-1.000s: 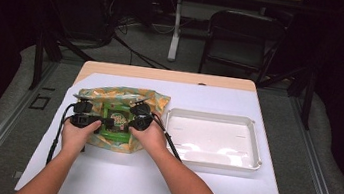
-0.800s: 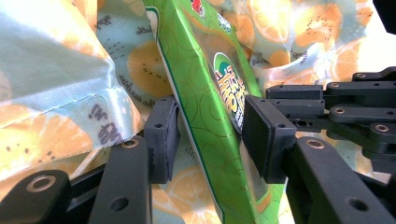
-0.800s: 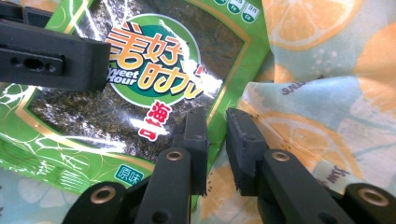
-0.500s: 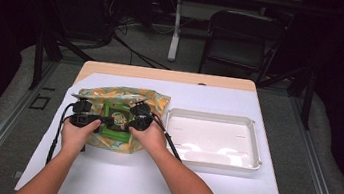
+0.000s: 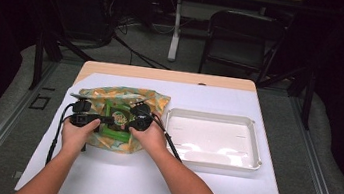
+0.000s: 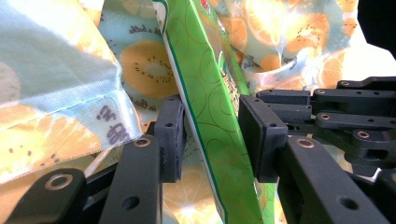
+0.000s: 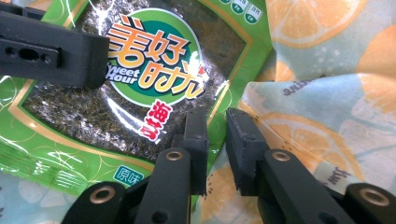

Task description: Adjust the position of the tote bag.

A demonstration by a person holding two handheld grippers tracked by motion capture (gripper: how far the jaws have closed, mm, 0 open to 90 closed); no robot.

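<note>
A fruit-print cloth bag (image 5: 110,94) lies on the table's left half with a green seaweed snack packet (image 5: 119,119) at its mouth. My left gripper (image 5: 102,119) comes in from the left. Its jaws have just been closing around the packet (image 6: 210,93), which stands edge-on between the pads. The left pad touches it and the right pad is just short of it, so my left gripper (image 6: 211,135) is open. My right gripper (image 5: 130,123) sits at the packet's right edge. In its own view my right gripper (image 7: 217,144) has its pads close together, pinched on the bag's rim (image 7: 280,93) beside the packet (image 7: 140,79).
A shallow white tray (image 5: 215,117) stands to the right of the bag, nothing in it. White table surface (image 5: 149,179) runs in front of my hands. A dark chair (image 5: 240,40) and cables are on the floor beyond the table.
</note>
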